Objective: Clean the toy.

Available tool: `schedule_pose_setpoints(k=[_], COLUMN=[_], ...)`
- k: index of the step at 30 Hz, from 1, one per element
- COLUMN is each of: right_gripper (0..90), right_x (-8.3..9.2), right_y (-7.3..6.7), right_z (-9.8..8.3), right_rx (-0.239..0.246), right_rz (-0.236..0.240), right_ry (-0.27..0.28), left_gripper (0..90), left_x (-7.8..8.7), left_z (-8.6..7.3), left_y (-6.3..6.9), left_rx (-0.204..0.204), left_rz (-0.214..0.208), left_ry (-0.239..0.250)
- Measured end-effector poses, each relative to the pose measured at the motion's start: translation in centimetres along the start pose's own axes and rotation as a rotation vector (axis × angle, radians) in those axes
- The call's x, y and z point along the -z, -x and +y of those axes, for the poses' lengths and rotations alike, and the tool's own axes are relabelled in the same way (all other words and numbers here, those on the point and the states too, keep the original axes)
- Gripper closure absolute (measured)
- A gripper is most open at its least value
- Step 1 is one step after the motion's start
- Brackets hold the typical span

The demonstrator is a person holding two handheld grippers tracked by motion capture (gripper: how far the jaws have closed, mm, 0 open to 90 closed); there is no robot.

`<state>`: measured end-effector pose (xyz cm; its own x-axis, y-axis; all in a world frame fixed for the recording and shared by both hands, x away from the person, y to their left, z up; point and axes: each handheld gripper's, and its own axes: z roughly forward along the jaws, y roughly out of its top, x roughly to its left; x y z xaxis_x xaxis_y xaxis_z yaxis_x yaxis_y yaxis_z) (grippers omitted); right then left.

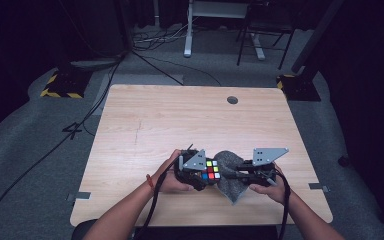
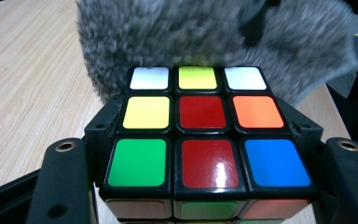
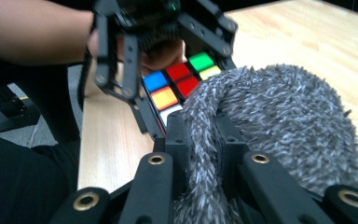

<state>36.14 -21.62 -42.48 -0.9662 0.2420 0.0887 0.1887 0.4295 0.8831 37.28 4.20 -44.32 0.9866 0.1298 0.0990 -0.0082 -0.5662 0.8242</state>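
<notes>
- A multicoloured puzzle cube with black edges [image 2: 207, 135] is seen clamped between the two black jaws of the left gripper [image 1: 196, 172], just above the near part of the light wooden table [image 1: 190, 115].
- In the left gripper view, the cube's upper face is shown with white, yellow and white squares in the far row, yellow, red and orange in the middle row, and green, red and blue in the near row.
- A fluffy grey cloth [image 3: 270, 126] is pressed against the cube's far side, with the cube's far edge partly covered by its pile.
- The cloth is pinched by the right gripper [image 3: 200, 140], whose jaws are closed tightly on a fold of the fabric, as seen in the right gripper view.
- In the high view, the cube [image 1: 212, 170] and the cloth [image 1: 231, 175] are found touching between the two grippers, with the cloth's lower corner draped on the tabletop.
- The left gripper is held by the person's left hand [image 1: 172, 176], the right gripper [image 1: 230, 174] by the right hand [image 1: 270, 186]; both forearms are brought in from the near edge.
- A grey three-cornered plate is carried on top of each gripper, and a black cable is trailed from each towards the person.
- A small round grommet [image 1: 232, 100] is set into the table's far side, well apart from the work.
</notes>
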Motion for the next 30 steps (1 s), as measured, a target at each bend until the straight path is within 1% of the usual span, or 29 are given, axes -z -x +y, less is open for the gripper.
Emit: schedule_pose_setpoints(k=[2,3,4,5,6,7,9,11,13,14,16,17,20,22,23,24,26,27,29,30], right_gripper=[79.6,79.6,79.6,79.6,79.6,79.6,79.5,79.5,79.5,79.5,79.5,79.5,79.5,79.4,79.4,79.4,79.5,79.5,79.4,79.4], right_x=[-0.2,-0.4,-0.7,-1.0,-1.2,-1.3,-1.6,-2.0,-2.3,-2.4,-2.0,-1.6,-0.3,0.2,0.2,0.2,-0.1,-0.3,-0.8,-1.0], right_y=[0.2,0.3,0.4,0.3,0.4,0.5,0.6,0.8,0.9,1.0,1.0,1.0,0.7,0.4,0.2,0.1,0.1,0.1,0.2,0.2], right_z=[-0.2,-0.4,-0.6,-0.8,-0.9,-1.0,-1.3,-1.7,-2.0,-2.1,-1.8,-1.6,-0.8,-0.3,-0.2,-0.1,-0.2,-0.2,-0.5,-0.7], right_rx=[-0.01,-0.02,-0.022,-0.017,-0.016,-0.02,-0.022,-0.032,-0.035,-0.035,-0.031,-0.03,-0.019,-0.003,0.004,0.012,0.008,0.009,0.001,-0.002], right_rz=[-0.007,-0.002,0.001,-0.005,-0.005,0.003,-0.004,0.003,0.011,0.009,0.007,0.005,0.004,-0.001,-0.003,-0.008,-0.004,-0.006,-0.006,-0.005], right_ry=[-0.02,-0.024,-0.045,-0.067,-0.079,-0.09,-0.114,-0.138,-0.151,-0.157,-0.139,-0.117,-0.039,-0.009,-0.002,-0.01,-0.016,-0.03,-0.06,-0.075], left_gripper=[33.5,33.5,33.5,33.5,33.5,33.5,33.5,33.5,33.4,33.5,33.5,33.5,33.5,33.5,33.5,33.5,33.5,33.5,33.5,33.5], left_x=[0.2,0.3,0.3,0.3,0.3,0.2,0.3,0.3,0.3,0.3,0.3,0.2,0.1,-0.1,-0.1,-0.1,0.0,0.0,0.1,0.1], left_z=[0.1,0.2,0.2,0.3,0.3,0.2,0.3,0.3,0.3,0.2,0.1,0.1,-0.1,-0.2,-0.2,-0.2,-0.2,-0.1,-0.1,0.0], left_y=[0.0,0.0,0.1,0.2,0.2,0.2,0.2,0.2,0.2,0.2,0.1,0.0,-0.2,-0.1,-0.1,-0.1,-0.1,-0.1,0.0,0.0], left_rx=[0.002,0.001,0.0,-0.007,-0.007,-0.005,-0.002,-0.001,-0.009,-0.005,-0.003,0.005,0.008,0.004,0.006,0.005,0.006,0.011,0.004,0.009], left_rz=[-0.008,-0.016,-0.02,-0.014,-0.02,-0.023,-0.024,-0.028,-0.029,-0.033,-0.03,-0.032,-0.028,-0.024,-0.025,-0.026,-0.022,-0.027,-0.022,-0.033], left_ry=[0.02,0.028,0.03,0.027,0.027,0.028,0.036,0.041,0.035,0.037,0.031,0.034,0.017,0.01,0.011,0.01,0.013,0.019,0.021,0.032])
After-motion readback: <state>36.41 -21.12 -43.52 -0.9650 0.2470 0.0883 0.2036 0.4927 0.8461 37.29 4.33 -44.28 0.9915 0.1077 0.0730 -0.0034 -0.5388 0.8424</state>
